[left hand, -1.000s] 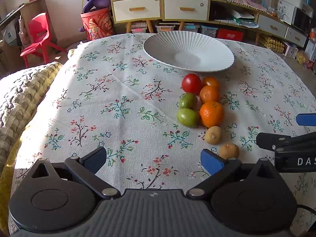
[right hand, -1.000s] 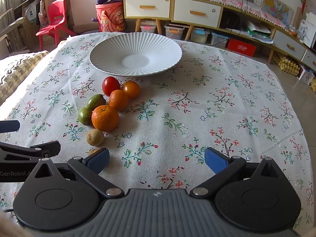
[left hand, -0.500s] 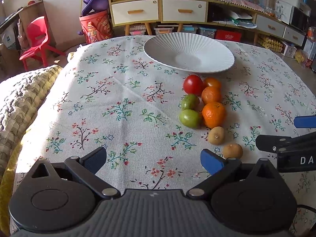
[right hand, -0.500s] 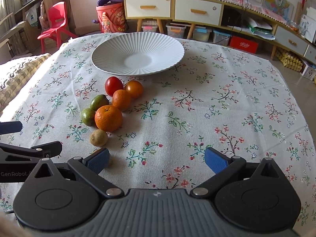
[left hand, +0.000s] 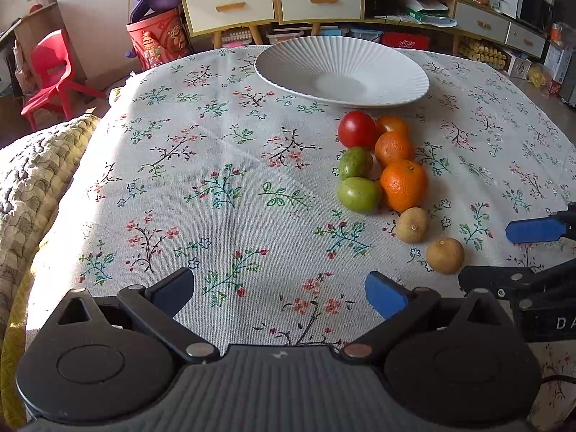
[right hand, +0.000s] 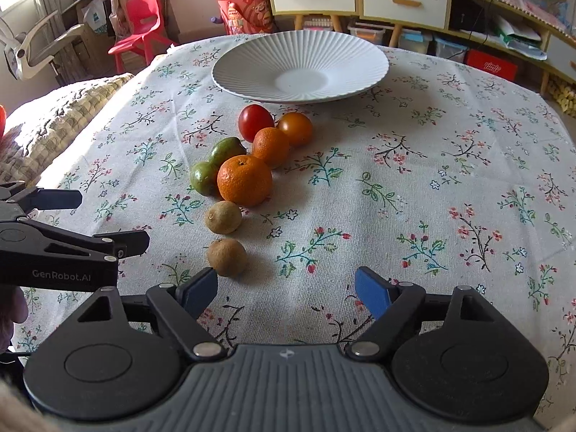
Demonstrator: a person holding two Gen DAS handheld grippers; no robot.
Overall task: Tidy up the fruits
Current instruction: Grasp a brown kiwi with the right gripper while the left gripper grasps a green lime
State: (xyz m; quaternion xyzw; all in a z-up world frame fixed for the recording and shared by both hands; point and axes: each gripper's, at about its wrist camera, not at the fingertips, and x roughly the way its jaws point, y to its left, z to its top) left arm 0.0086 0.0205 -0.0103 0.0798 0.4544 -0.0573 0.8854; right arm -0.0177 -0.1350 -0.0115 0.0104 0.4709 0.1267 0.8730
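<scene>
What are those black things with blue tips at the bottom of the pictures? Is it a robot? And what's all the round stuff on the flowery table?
It's not a robot. A person holds a grabbing tool in each hand, and each tool carries a little camera that looks along its two fingers. So one picture comes from the left gripper and the other from the right gripper. The blue tips are soft pads for pinching.

On the flowery tablecloth lie fruits: a red tomato, three orange ones with the biggest orange in front, two green fruits, and two small brown ones. The nearest brown fruit sits just ahead of the right gripper's left pad. Behind them stands a white plate with nothing in it.

Nothing is held. The right gripper's jaws are closing, with only cloth between them. The left gripper is open.
</scene>
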